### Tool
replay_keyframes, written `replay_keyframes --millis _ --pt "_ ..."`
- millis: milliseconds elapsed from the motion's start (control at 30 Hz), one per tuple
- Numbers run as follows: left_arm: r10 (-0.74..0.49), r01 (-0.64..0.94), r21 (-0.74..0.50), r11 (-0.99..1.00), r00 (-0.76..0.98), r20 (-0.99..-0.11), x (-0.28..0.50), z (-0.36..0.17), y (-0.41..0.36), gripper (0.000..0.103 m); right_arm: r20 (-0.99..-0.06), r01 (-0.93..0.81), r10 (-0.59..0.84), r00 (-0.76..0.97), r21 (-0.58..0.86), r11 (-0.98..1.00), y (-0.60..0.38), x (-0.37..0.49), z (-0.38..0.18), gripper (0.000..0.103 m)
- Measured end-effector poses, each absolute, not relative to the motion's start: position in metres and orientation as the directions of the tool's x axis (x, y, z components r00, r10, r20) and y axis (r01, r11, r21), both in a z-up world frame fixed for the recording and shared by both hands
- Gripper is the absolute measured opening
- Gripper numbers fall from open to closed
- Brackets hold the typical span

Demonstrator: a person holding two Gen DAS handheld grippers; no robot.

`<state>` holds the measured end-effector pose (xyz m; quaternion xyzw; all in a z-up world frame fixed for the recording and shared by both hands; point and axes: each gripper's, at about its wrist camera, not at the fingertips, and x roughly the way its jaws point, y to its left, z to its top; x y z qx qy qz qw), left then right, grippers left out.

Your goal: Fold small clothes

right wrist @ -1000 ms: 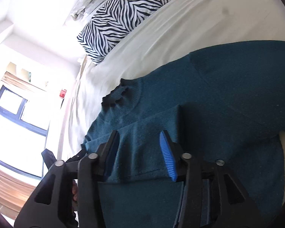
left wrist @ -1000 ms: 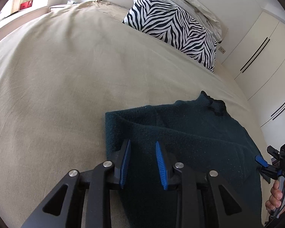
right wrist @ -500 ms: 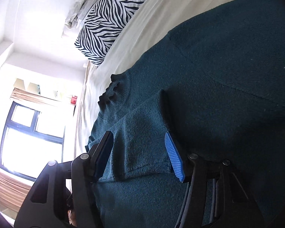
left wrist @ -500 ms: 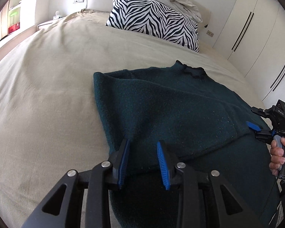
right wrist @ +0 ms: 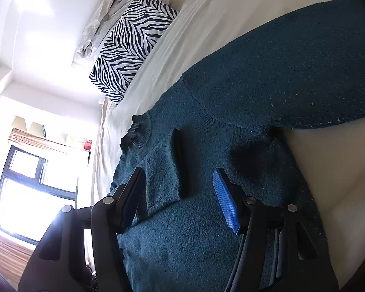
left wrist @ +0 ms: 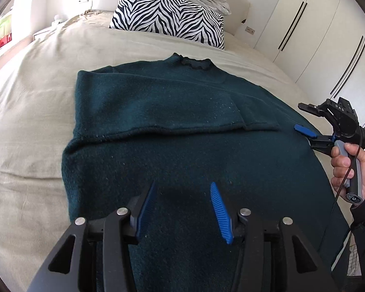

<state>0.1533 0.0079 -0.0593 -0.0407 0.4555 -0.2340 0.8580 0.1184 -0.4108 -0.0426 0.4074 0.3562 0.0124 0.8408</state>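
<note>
Knit: dark teal sweater [left wrist: 182, 146] lies flat on the bed [left wrist: 31, 121], neck toward the zebra pillow [left wrist: 168, 17]. Flat spread = easy to fold in straight lines.
Left sleeve: [left wrist: 163, 112] already laid across the chest, cuff edge ending near the middle. Prob. put there so the body becomes a neat rectangle.
Right sleeve: [right wrist: 292, 56] stretches out sideways over the bed in the right wrist view, not yet folded in. Likely next step.
Left gripper: [left wrist: 182, 209] above the lower body of the sweater, jaws opening w/ nothing between them; blue pads clear of the knit. Reads as a let-go after placing the sleeve, my guess.
Right gripper: [right wrist: 180, 194] about half open, empty, hovers over the folded cuff & chest area. Seen from the left wrist view [left wrist: 304, 121] at the sweater's right edge, held by the person's hand [left wrist: 350, 168]. Position suits a reach for the spread sleeve or shoulder seam.
Progress: approx. early-mid; one sleeve in, one out, no body fold yet.
Risk: thick knit may bunch if pinched only at one layer; grab near the cuff edge for a clean carry.
Bed: soft beige sheet, a few wrinkles at left, sweater may drag it along.
</note>
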Motion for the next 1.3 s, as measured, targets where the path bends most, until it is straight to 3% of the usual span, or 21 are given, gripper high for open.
replay_keyframes --millis 167,300,367,467,633,700,900,1000,1100,1133,1167,1300 --pt "-0.467 0.364 -0.32 0.875 0.455 -0.758 0.127 -0.065 -0.008 0.057 -0.623 0.225 0.335 0.707 0.647 0.729 -0.381 0.151 -0.042 0.057" --pt "-0.456 0.382 -0.296 0.875 0.45 -0.768 0.119 -0.075 -0.017 0.067 -0.7 0.27 0.31 0.644 0.587 0.764 -0.368 0.187 -0.055 0.054" --pt "-0.451 0.39 -0.284 0.876 0.453 -0.769 0.117 -0.079 -0.02 0.068 -0.756 0.292 0.265 0.599 0.514 0.807 -0.36 0.203 -0.061 0.032" --pt "-0.465 0.402 -0.29 0.868 0.457 -0.759 0.116 -0.081 -0.02 0.072 -0.806 0.278 0.181 0.563 0.391 0.877 -0.349 0.22 -0.063 0.012" --pt "-0.46 0.416 -0.272 0.868 0.467 -0.755 0.111 -0.084 -0.021 0.076 -0.784 0.268 0.16 0.6 0.385 0.883 -0.354 0.223 -0.051 0.01" --pt "-0.468 0.417 -0.28 0.864 0.464 -0.752 0.111 -0.084 -0.02 0.077 -0.804 0.292 0.169 0.57 0.39 0.873 -0.36 0.224 -0.063 0.01" --pt "-0.498 0.413 -0.32 0.853 0.458 -0.737 0.114 -0.086 -0.015 0.077 -0.722 0.331 0.274 0.636 0.575 0.748 -0.391 0.193 -0.068 0.015" --pt "-0.501 0.41 -0.325 0.852 0.459 -0.734 0.114 -0.086 -0.015 0.077 -0.66 0.33 0.216 0.72 0.599 0.73 -0.418 0.149 -0.05 0.019" --pt "-0.503 0.41 -0.327 0.851 0.459 -0.732 0.113 -0.086 -0.015 0.079 -0.599 0.367 0.135 0.789 0.636 0.679 -0.46 0.087 -0.036 0.038" --pt "-0.505 0.41 -0.33 0.85 0.459 -0.731 0.113 -0.086 -0.015 0.079 -0.58 0.389 0.102 0.808 0.655 0.648 -0.477 0.062 -0.035 0.054" --pt "-0.509 0.411 -0.334 0.848 0.458 -0.729 0.113 -0.086 -0.014 0.081 -0.565 0.419 0.055 0.824 0.672 0.61 -0.495 0.036 -0.034 0.063" --pt "-0.509 0.422 -0.328 0.845 0.452 -0.732 0.113 -0.086 -0.017 0.088 -0.519 0.509 -0.091 0.85 0.763 0.399 -0.57 -0.068 -0.039 0.062"
